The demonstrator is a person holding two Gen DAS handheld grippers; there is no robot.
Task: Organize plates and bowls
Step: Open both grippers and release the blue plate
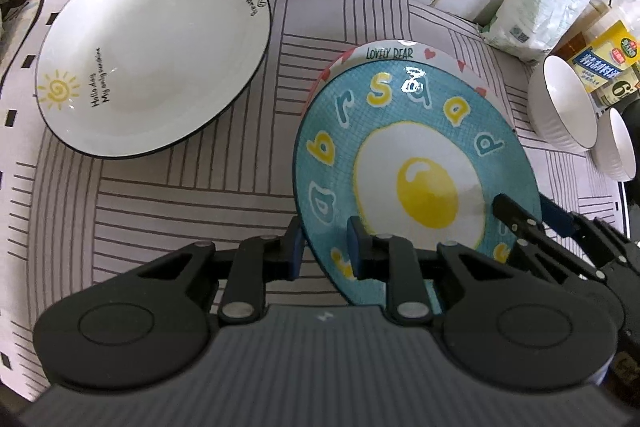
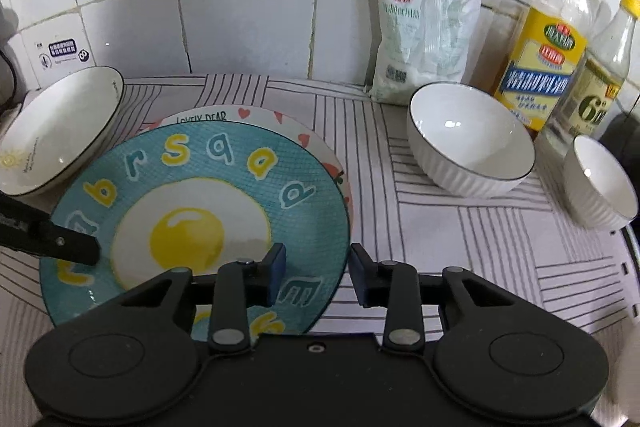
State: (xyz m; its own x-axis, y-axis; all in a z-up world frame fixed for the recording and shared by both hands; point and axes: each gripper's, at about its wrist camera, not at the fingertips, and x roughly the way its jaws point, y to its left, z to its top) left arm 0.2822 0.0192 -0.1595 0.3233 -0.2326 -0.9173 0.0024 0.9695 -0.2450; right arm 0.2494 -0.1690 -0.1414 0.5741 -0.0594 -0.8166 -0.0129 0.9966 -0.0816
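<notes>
A teal plate painted with a fried egg and letters lies tilted over a white plate with red hearts. My left gripper is shut on its near rim, one pad on top and one underneath. In the right wrist view the teal plate has its right rim between the fingers of my right gripper, which stands open with a gap at the pads. A left fingertip rests on the plate's left side. A large white plate with a sun sits to the left.
Two white ribbed bowls stand to the right on the striped cloth. Behind them are two oil bottles and a white bag against the tiled wall. A dark cable hangs on the wall.
</notes>
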